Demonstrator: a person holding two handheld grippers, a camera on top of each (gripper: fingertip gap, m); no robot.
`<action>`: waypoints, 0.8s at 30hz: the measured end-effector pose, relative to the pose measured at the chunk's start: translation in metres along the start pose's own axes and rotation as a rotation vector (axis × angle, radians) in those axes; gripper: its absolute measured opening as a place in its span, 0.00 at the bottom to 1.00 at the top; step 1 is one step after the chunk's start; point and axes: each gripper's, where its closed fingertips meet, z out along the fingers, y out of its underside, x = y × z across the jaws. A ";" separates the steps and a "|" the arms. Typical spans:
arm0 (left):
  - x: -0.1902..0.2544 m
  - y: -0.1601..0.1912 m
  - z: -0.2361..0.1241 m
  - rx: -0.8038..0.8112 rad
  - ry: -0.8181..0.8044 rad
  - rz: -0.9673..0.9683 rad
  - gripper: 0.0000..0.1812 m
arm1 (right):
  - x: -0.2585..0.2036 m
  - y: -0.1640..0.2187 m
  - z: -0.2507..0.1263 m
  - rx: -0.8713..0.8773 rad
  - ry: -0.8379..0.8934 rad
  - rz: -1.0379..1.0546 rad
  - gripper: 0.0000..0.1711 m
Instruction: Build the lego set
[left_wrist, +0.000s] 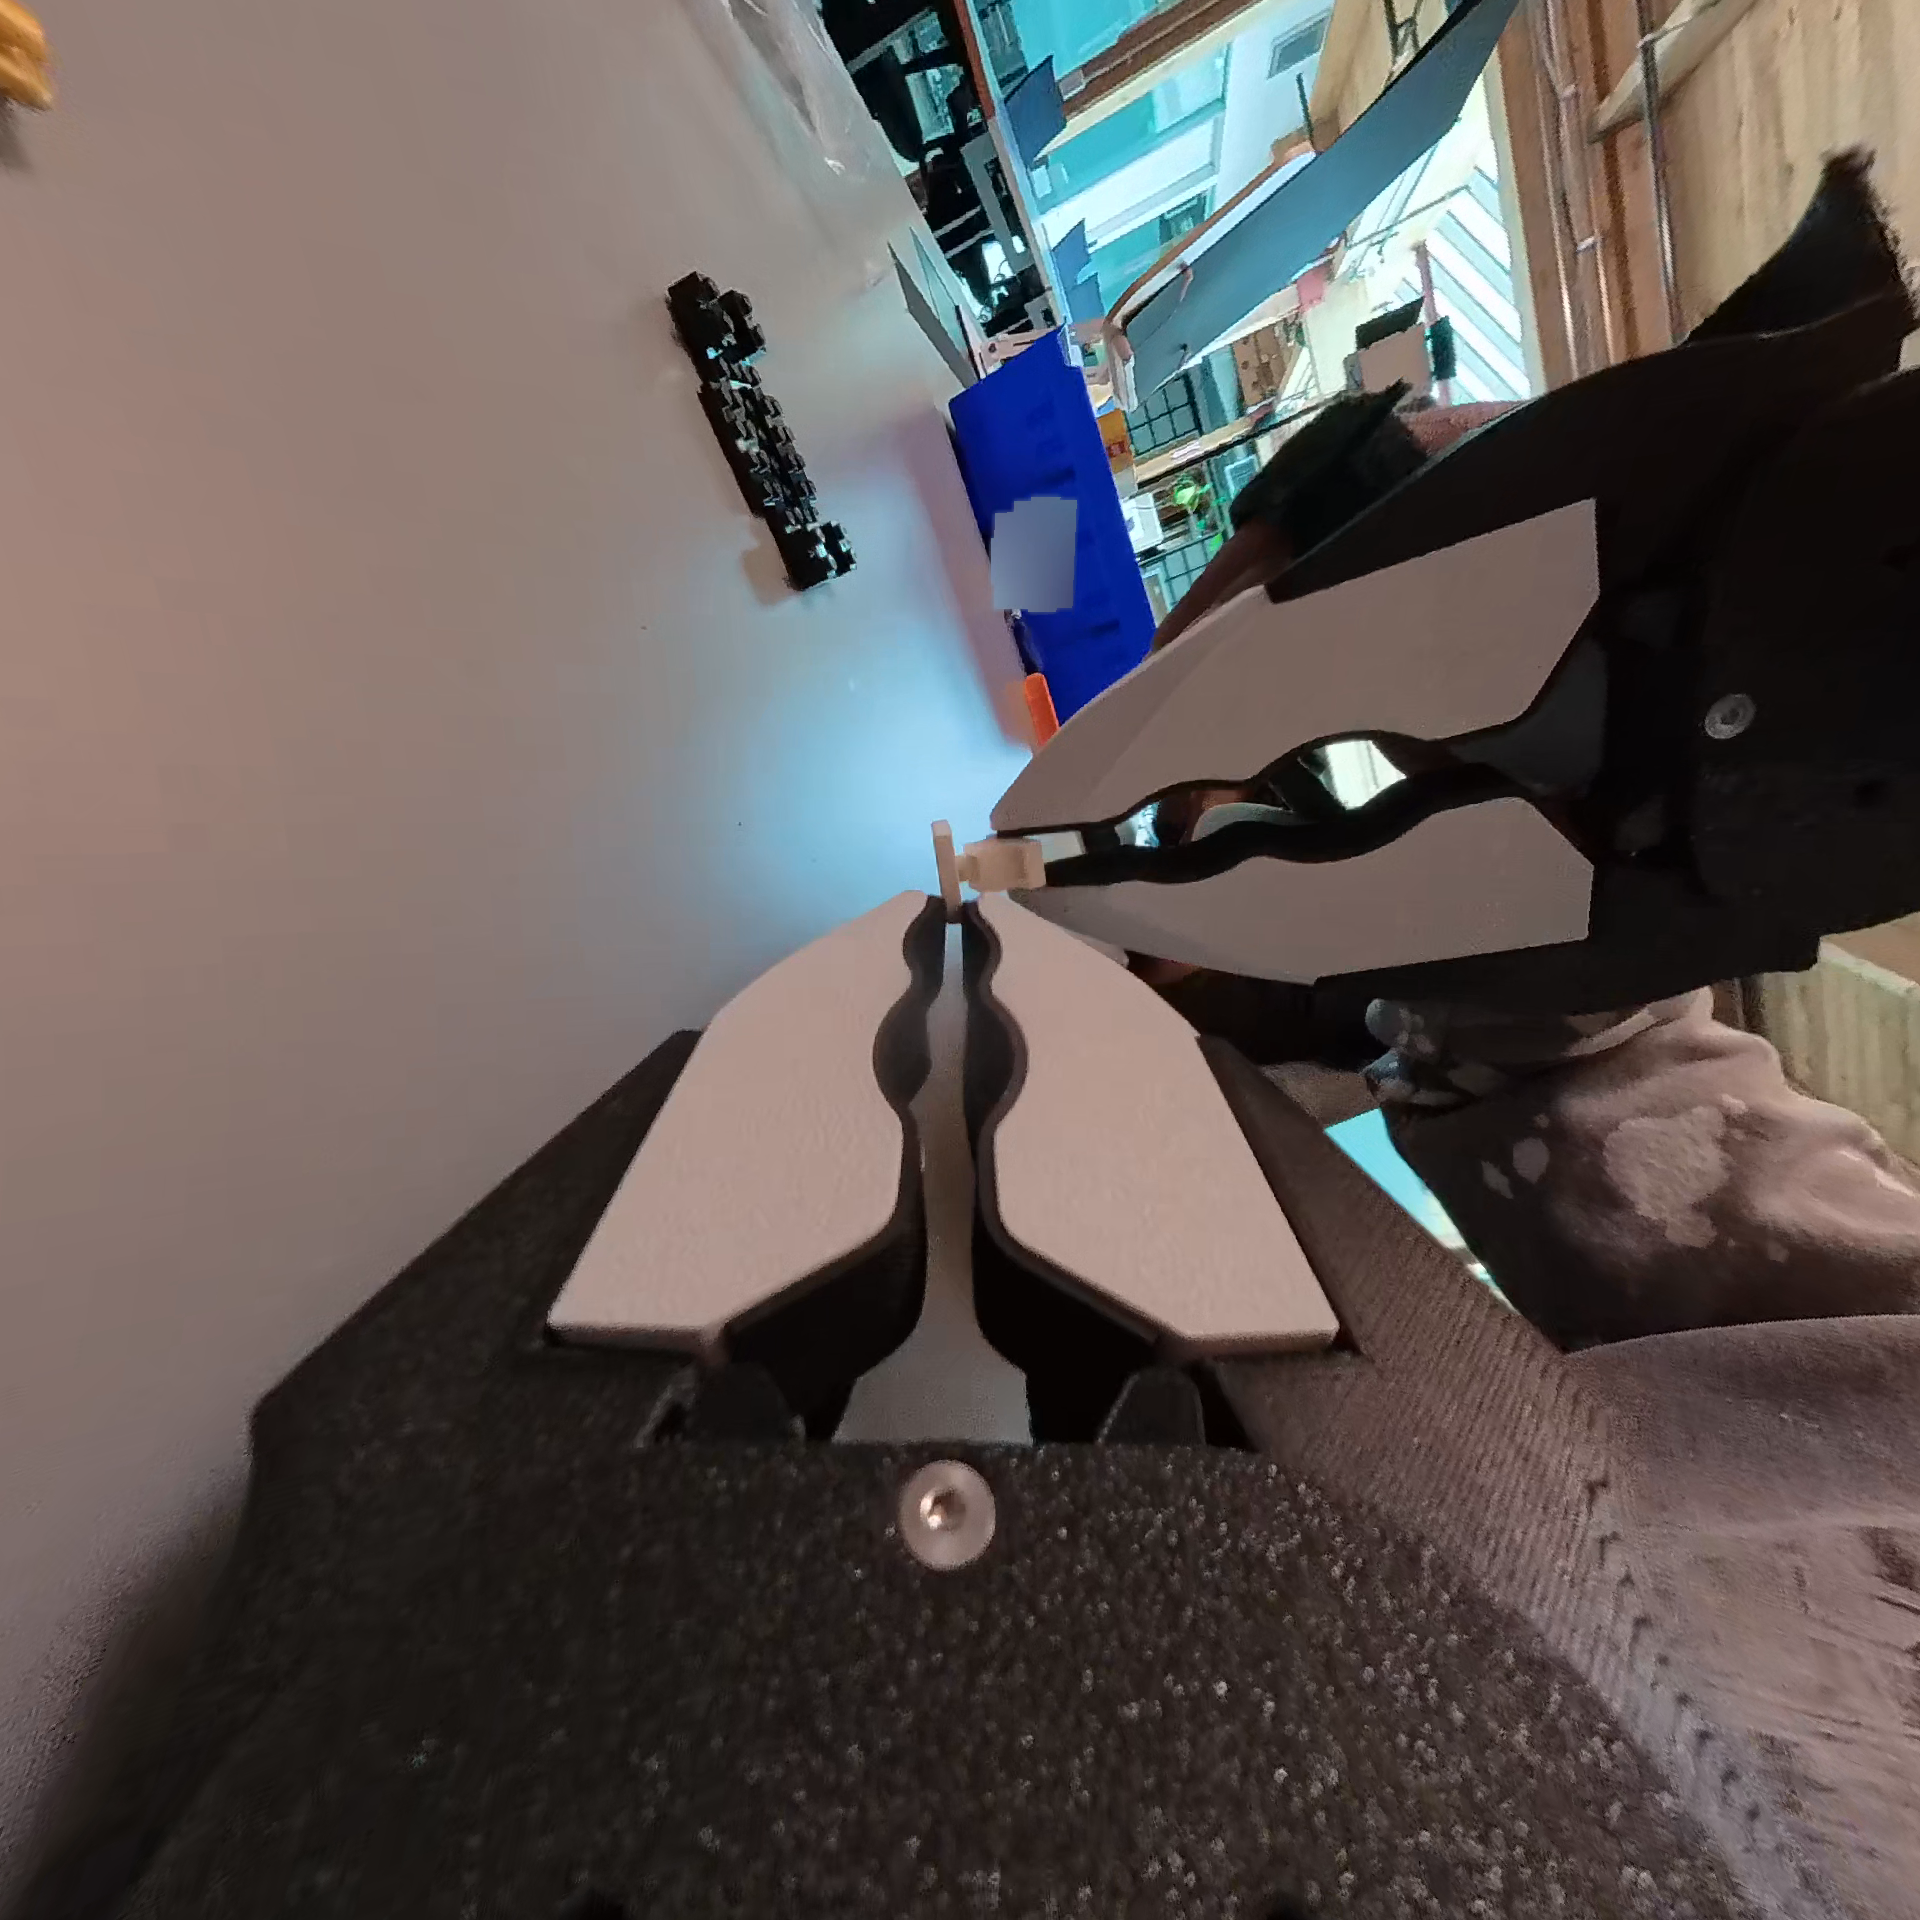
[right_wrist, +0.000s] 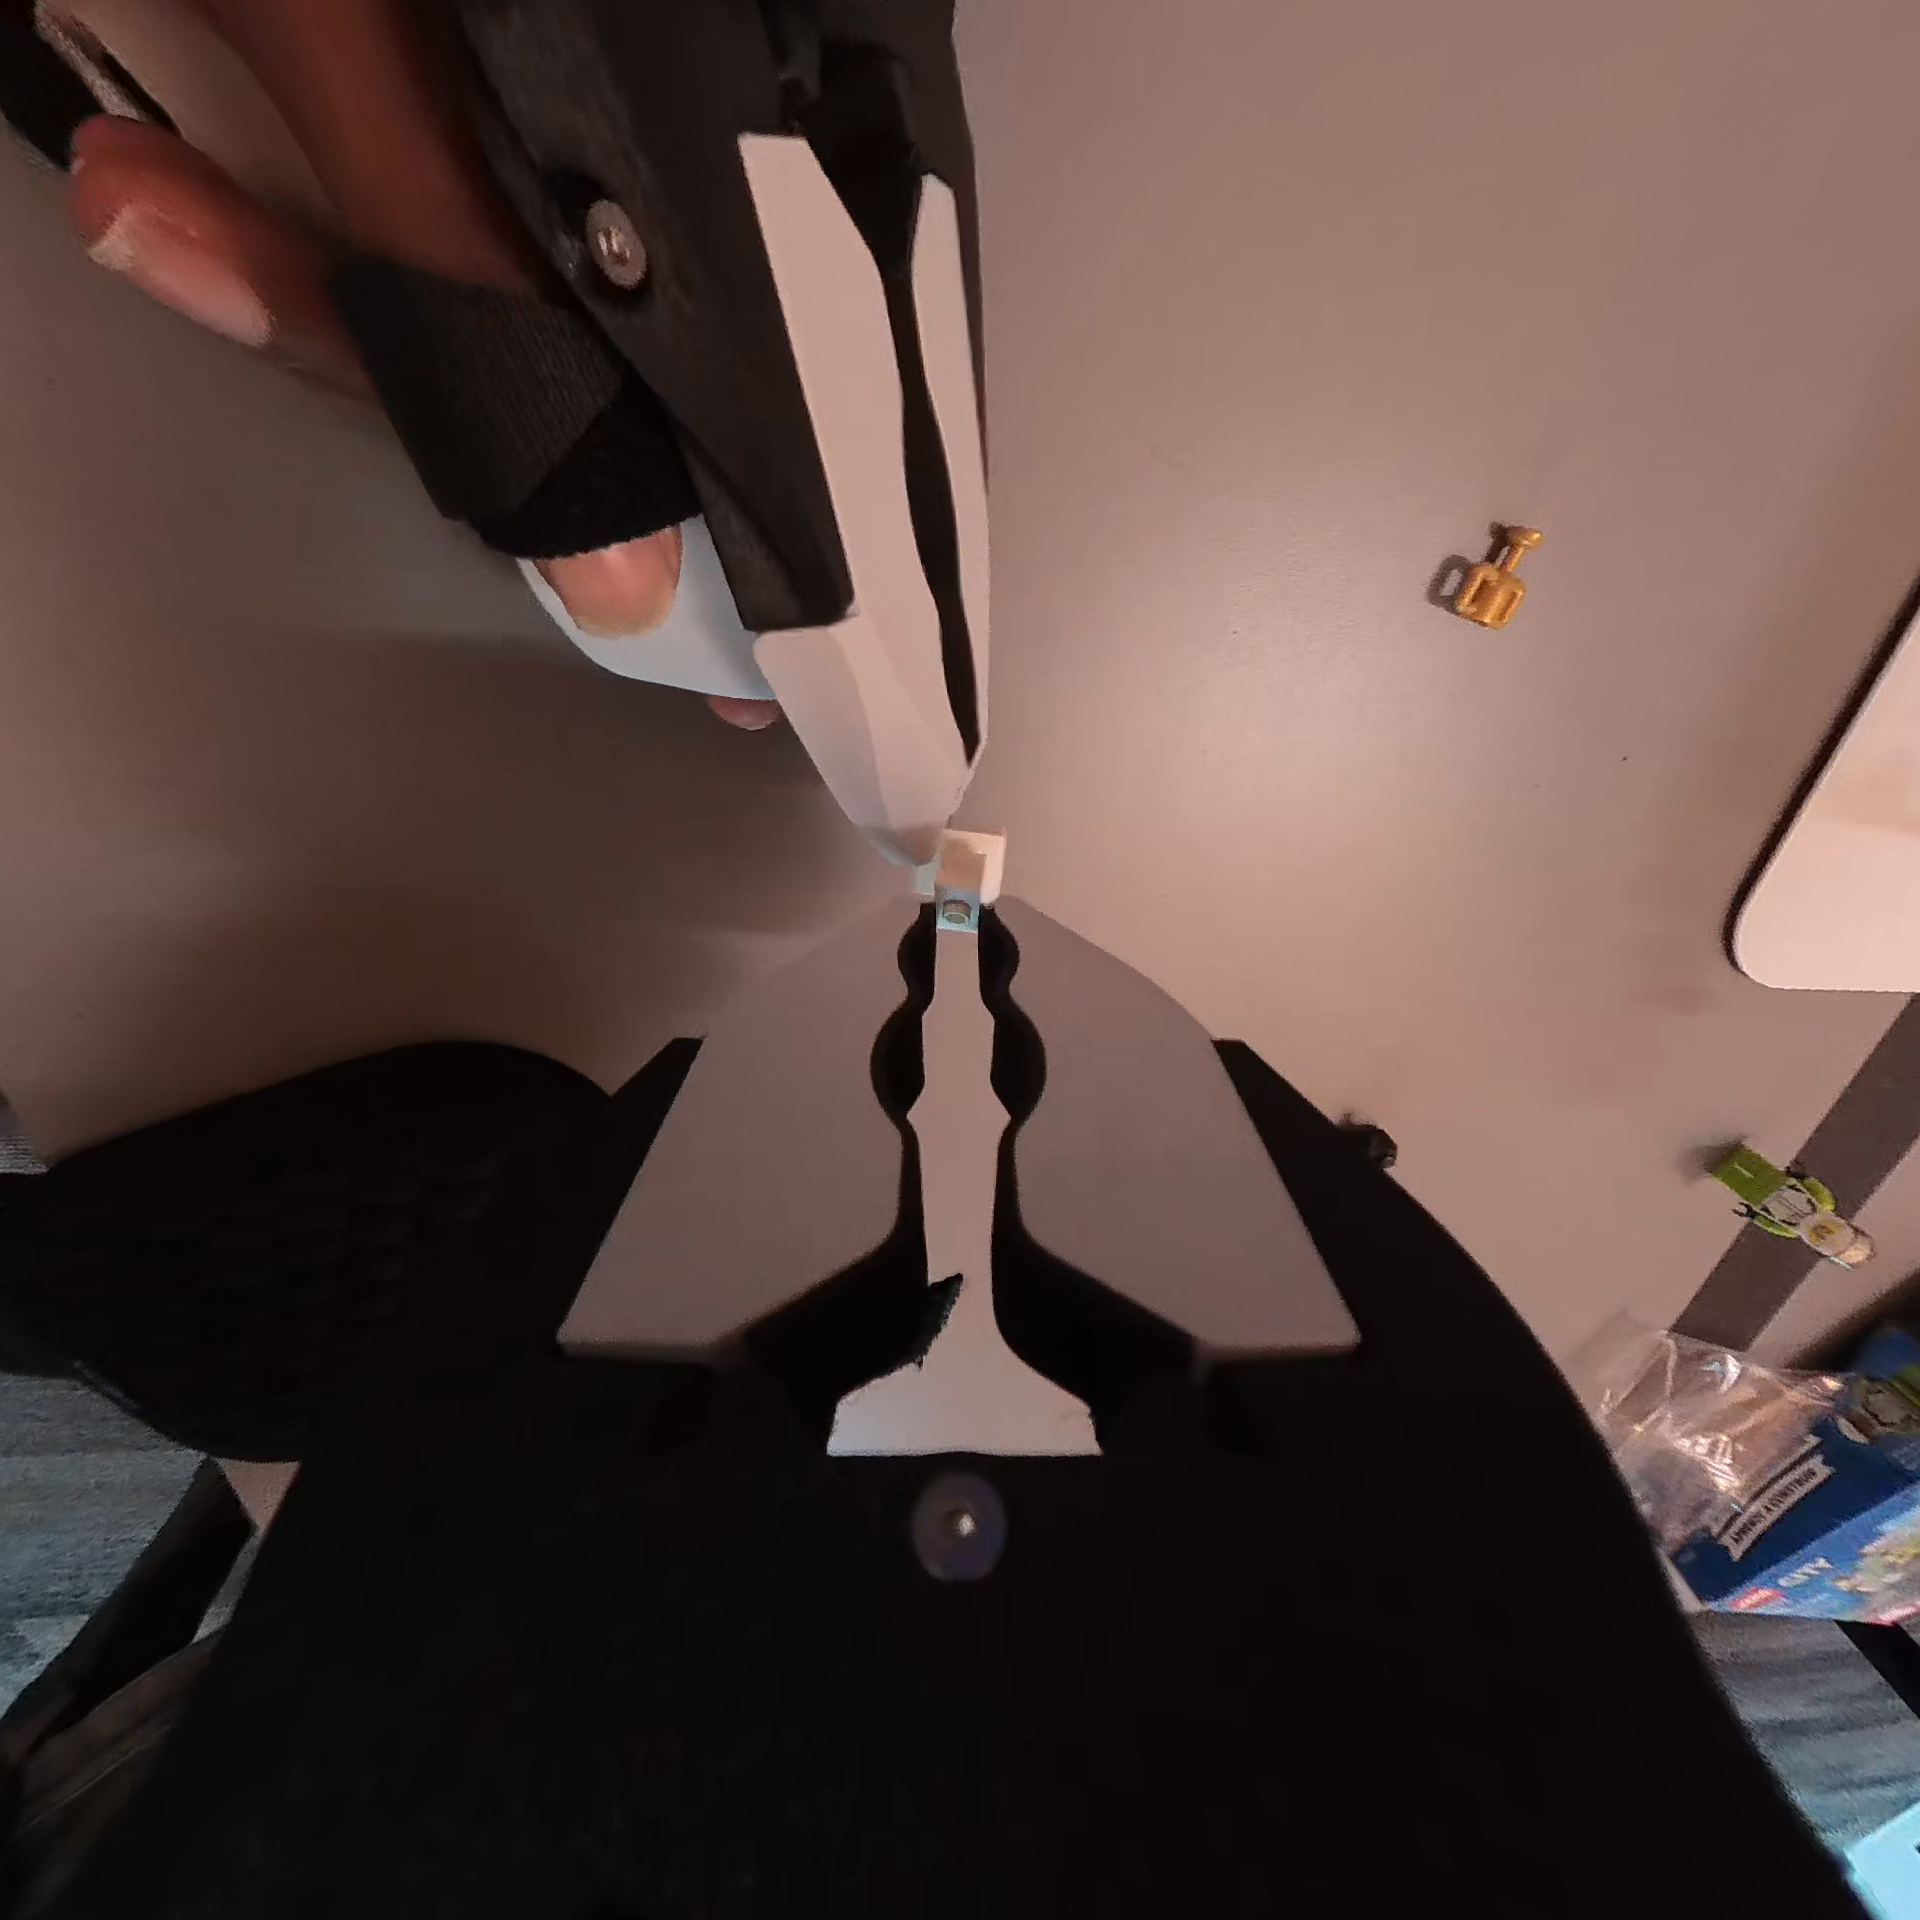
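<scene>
My left gripper (left_wrist: 948, 909) is shut on a small white piece (left_wrist: 947, 860), gripped at its very tips and held above the white table (left_wrist: 364, 727). My right gripper (left_wrist: 1023, 854) comes in from the right, shut on a small pale piece with a stud (left_wrist: 1003, 864). The two pieces touch. In the right wrist view, my right gripper (right_wrist: 958, 927) pinches the pale piece (right_wrist: 956, 914) against the white piece (right_wrist: 975, 854), which the left gripper (right_wrist: 940, 831) holds from above. A black lego assembly (left_wrist: 758, 436) lies on the table beyond.
A gold piece (right_wrist: 1491, 582) and a lime-green minifigure (right_wrist: 1787, 1205) lie on the table to the right. A lego box with plastic bags (right_wrist: 1818, 1496) sits at the lower right. A blue bin (left_wrist: 1049, 520) stands at the table's far edge. A white board (right_wrist: 1849, 831) lies at the right. The tips of both grippers are at nearly the same place. Both grippers' tips are roughly 30 cm from the lime-green minifigure (right_wrist: 1787, 1205).
</scene>
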 end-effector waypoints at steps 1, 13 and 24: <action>0.000 0.000 0.000 -0.001 -0.003 0.007 0.02 | 0.000 0.000 0.000 -0.002 0.001 0.000 0.04; 0.004 0.000 -0.002 -0.009 -0.023 0.118 0.02 | 0.000 0.002 0.001 -0.018 0.027 0.013 0.04; 0.022 0.001 -0.005 -0.037 0.009 0.346 0.02 | -0.003 0.002 -0.011 0.042 0.077 -0.027 0.05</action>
